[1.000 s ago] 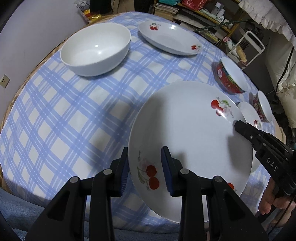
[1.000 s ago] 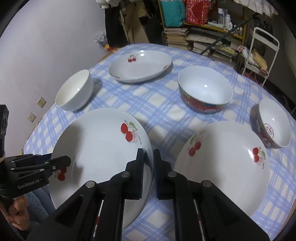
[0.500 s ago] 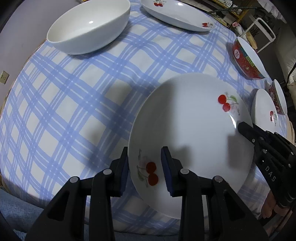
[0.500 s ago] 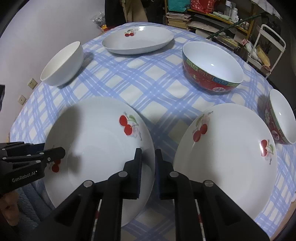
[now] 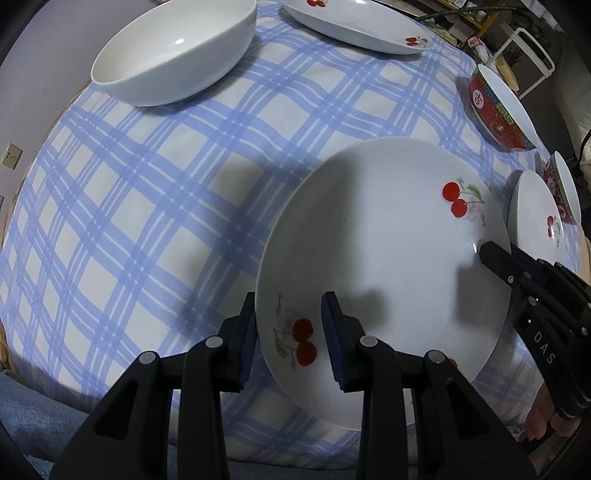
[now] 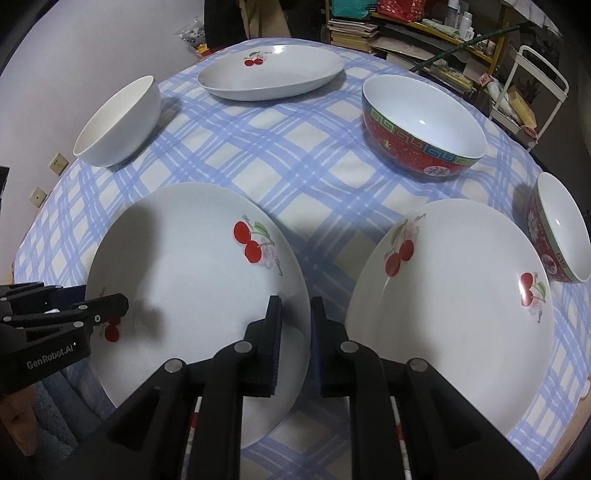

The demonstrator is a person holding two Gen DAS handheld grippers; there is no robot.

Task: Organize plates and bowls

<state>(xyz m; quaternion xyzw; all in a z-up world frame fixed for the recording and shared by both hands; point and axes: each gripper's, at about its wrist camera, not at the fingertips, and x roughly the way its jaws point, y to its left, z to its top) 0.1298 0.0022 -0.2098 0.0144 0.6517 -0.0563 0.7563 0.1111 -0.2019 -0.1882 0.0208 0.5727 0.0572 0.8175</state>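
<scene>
Two grippers are working one cherry plate (image 5: 388, 240), which is sitting at the near edge of the table, towards its left side, on a blue checked tablecloth (image 5: 147, 221). The left gripper (image 5: 290, 306) is straddling that plate's left rim with its jaws partly apart: the outer pad is sitting just outside the rim and the inner pad is hanging over the plate, with a printed cherry pair showing in the gap. The right gripper (image 6: 295, 306) is straddling the opposite rim with its jaws standing narrowly apart, the rim running between the pads; whether they are pressing on it I cannot tell. A person's fingers (image 5: 543, 424) are showing behind the right gripper.

A second cherry plate (image 6: 461, 314) is lying just beside the first, towards the near right edge, the two apart. A small red bowl (image 6: 561, 229) is standing at the right edge, close against that second plate. Farther in, a large red bowl (image 6: 417, 140) is standing right of the centre, and a white bowl (image 5: 173, 55) is sitting near the left edge. An oval cherry dish (image 6: 269, 74) is lying at the far edge. Beyond the table, a shelf of books (image 6: 354, 29) is standing against the wall.
</scene>
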